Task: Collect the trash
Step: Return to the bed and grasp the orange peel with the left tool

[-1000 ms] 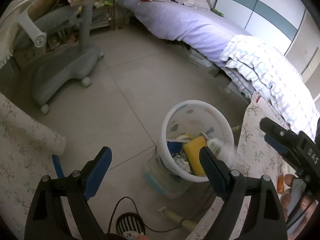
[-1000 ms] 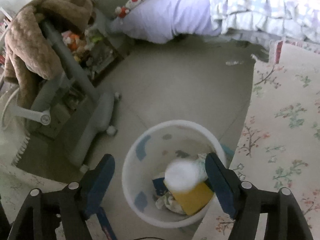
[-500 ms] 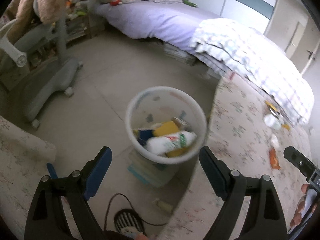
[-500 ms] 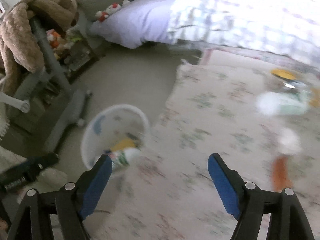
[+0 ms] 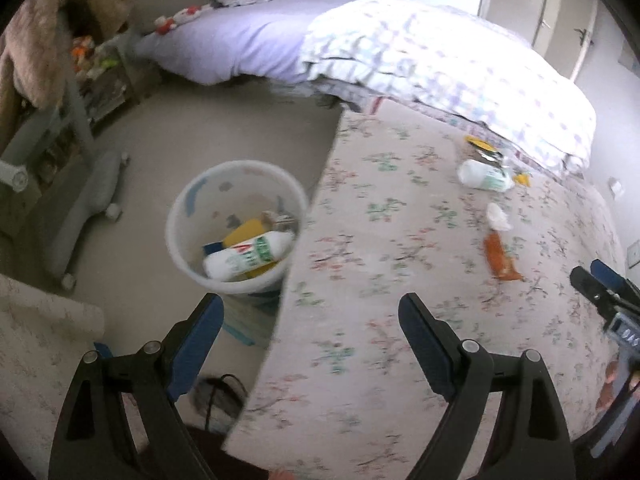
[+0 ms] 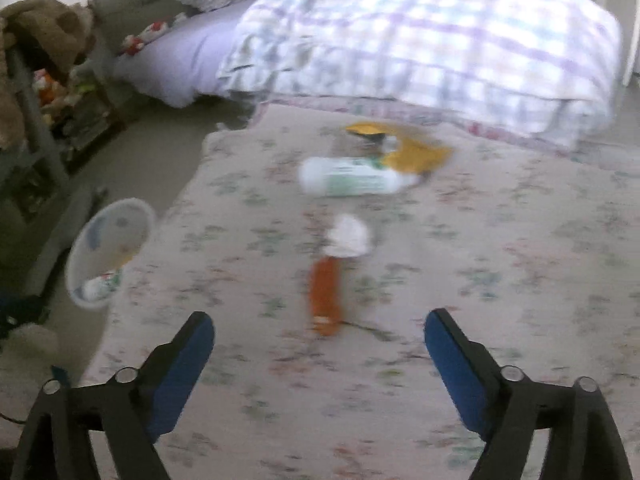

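Note:
A white trash bin stands on the floor at the rug's edge, holding a white bottle, a yellow item and other trash. On the floral rug lie an orange wrapper, a crumpled white tissue, a white bottle with green label and yellow wrappers. My left gripper is open and empty, above the rug edge beside the bin. My right gripper hangs over the rug just short of the orange wrapper, jaws opening, nothing between them.
A bed with a checked quilt borders the rug's far side. A grey wheeled stand draped with a brown blanket stands left of the bin. A cable lies on the floor near me. The right gripper shows at the left view's right edge.
The white bottle dropped from the right gripper into the bin. Both grippers swung right from the bin toward the rug; the trash on the rug came into view.

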Motion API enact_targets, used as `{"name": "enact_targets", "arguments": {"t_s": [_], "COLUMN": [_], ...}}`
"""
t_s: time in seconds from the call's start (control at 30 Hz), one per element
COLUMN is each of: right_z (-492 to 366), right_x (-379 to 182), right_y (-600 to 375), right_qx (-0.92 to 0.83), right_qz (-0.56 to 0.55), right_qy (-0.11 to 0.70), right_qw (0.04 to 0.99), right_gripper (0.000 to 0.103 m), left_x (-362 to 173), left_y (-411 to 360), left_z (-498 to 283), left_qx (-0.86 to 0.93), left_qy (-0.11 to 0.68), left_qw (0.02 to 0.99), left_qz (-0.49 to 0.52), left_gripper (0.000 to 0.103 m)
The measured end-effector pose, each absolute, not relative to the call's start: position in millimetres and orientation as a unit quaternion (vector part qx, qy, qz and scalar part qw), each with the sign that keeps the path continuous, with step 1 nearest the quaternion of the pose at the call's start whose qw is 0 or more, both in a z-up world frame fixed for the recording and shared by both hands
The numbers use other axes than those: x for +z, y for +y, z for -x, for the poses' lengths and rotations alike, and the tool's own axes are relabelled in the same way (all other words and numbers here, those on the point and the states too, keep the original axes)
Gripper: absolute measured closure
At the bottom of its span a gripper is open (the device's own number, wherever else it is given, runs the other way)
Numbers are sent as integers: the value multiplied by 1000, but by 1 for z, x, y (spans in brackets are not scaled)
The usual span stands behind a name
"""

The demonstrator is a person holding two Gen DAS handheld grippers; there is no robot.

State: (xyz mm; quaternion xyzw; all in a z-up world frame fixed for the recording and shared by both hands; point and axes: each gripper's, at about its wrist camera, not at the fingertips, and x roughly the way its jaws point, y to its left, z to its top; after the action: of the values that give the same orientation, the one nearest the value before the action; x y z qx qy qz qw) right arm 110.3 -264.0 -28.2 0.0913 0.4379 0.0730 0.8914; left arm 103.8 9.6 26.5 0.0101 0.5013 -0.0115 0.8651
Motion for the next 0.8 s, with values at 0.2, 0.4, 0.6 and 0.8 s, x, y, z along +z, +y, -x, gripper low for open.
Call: {"name": "enact_targets", "arguments": {"t_s": [0.2, 0.4, 0.6, 0.8], "right_z": [-110, -118, -126, -126], "right_x": [-39, -37, -45, -46], "right_y": [-308, -337, -373, -390], "right_qx": [16, 6, -12, -21], "right_qz": [-58, -79, -120, -143], "right_qy": [436, 435, 460, 467], "right_qw": [898, 897, 880, 873], "right_gripper": [9, 1, 1, 1], "left_x": [5, -30, -51, -67], "left_y": [-57, -115, -151, -174], "left_z": [-119, -129, -133, -131], "left_qx": [-56, -91, -136, -157], "left_qy": [514, 519, 510, 501], "left_qw": [856, 849, 849, 851], "left_qz": [-20, -32, 4, 22], "left_gripper": [12, 12, 15, 30]}}
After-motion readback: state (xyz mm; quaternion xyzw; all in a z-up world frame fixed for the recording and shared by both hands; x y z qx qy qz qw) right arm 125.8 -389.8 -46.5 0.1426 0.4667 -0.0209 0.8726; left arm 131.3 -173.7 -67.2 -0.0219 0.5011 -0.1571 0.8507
